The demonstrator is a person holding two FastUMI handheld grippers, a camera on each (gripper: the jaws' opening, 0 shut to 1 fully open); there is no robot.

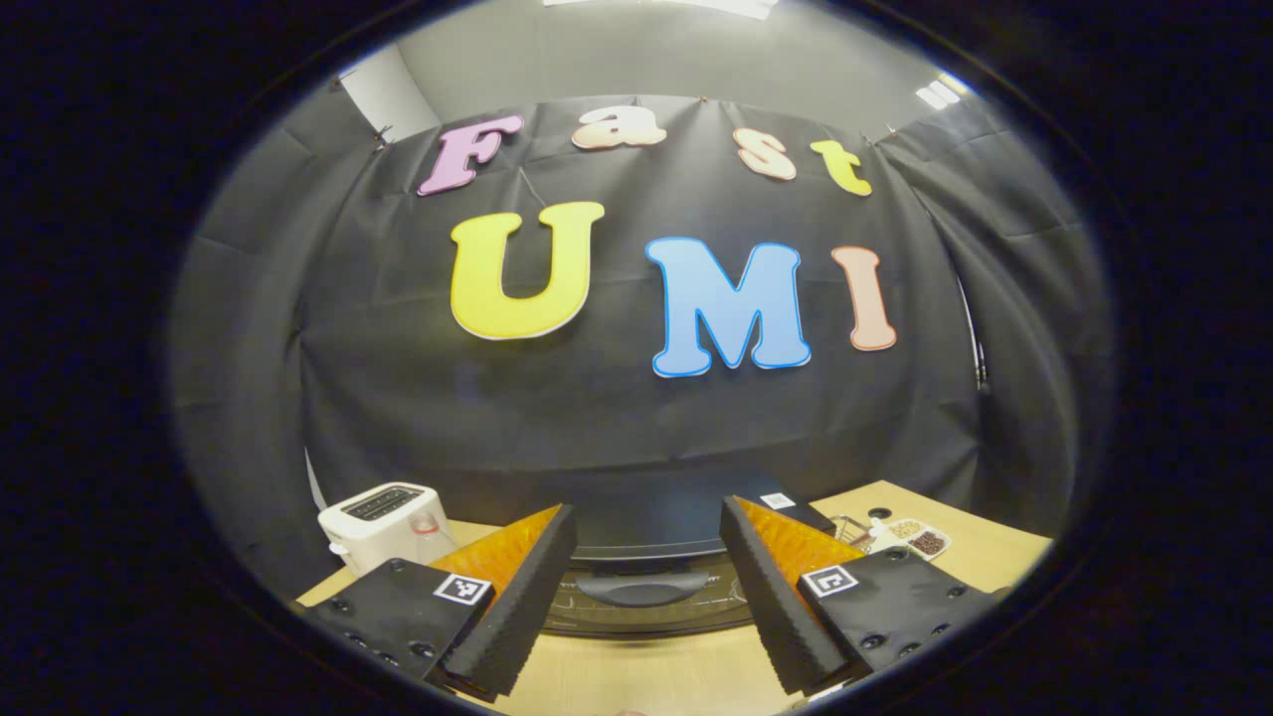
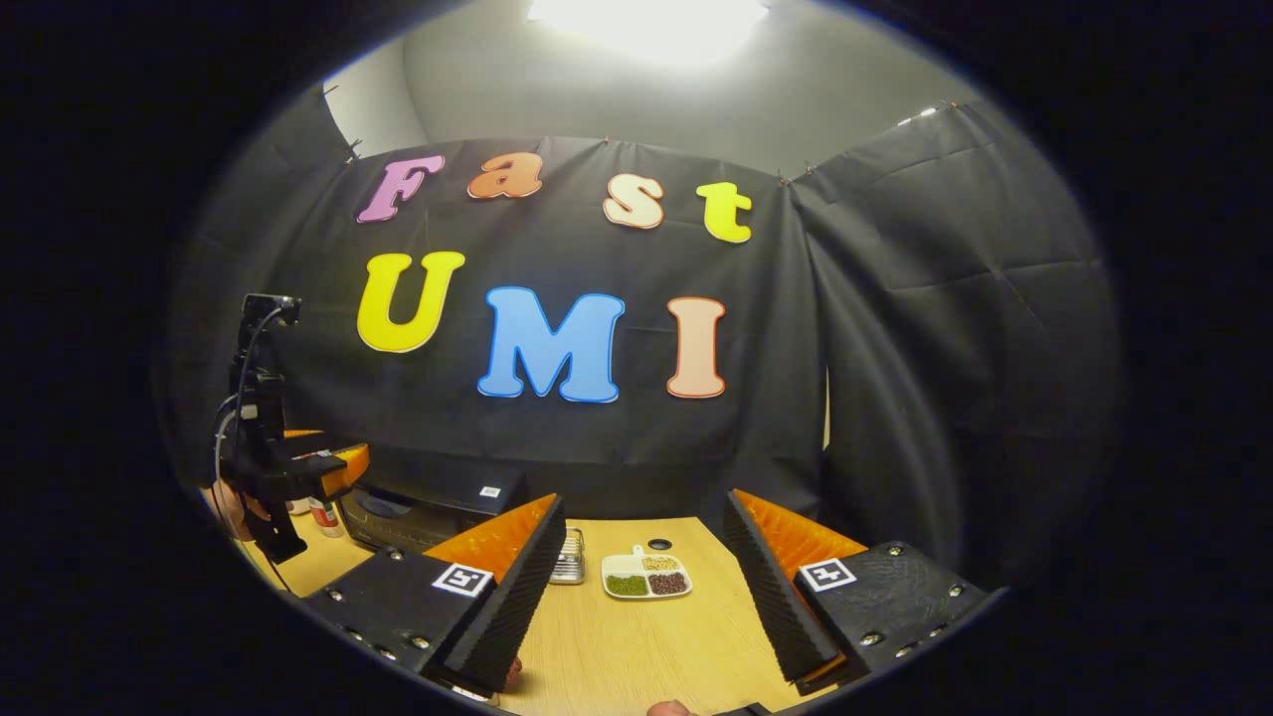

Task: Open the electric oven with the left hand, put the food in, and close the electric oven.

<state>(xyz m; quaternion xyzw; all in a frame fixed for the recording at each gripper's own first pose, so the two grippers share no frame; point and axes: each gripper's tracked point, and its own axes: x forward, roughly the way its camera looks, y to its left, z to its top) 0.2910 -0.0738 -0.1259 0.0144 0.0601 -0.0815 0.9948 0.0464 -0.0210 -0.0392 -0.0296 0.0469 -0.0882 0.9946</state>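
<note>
The black electric oven (image 1: 646, 557) stands on the wooden table straight ahead in the left gripper view, door shut, its curved handle (image 1: 643, 589) facing me. My left gripper (image 1: 646, 607) is open, the handle lying in the gap between its fingers but some way beyond them. From the right gripper view the oven (image 2: 428, 507) sits at the left with the left gripper (image 2: 298, 467) held in front of it. My right gripper (image 2: 641, 597) is open above the table, nothing between its fingers. A small divided white tray of food (image 2: 646, 577) lies ahead of it.
A white toaster (image 1: 383, 522) stands left of the oven. The food tray (image 1: 915, 537) and a small metal rack (image 2: 569, 557) lie right of the oven on the wooden table (image 2: 636, 646). Black cloth walls close in behind and at the right.
</note>
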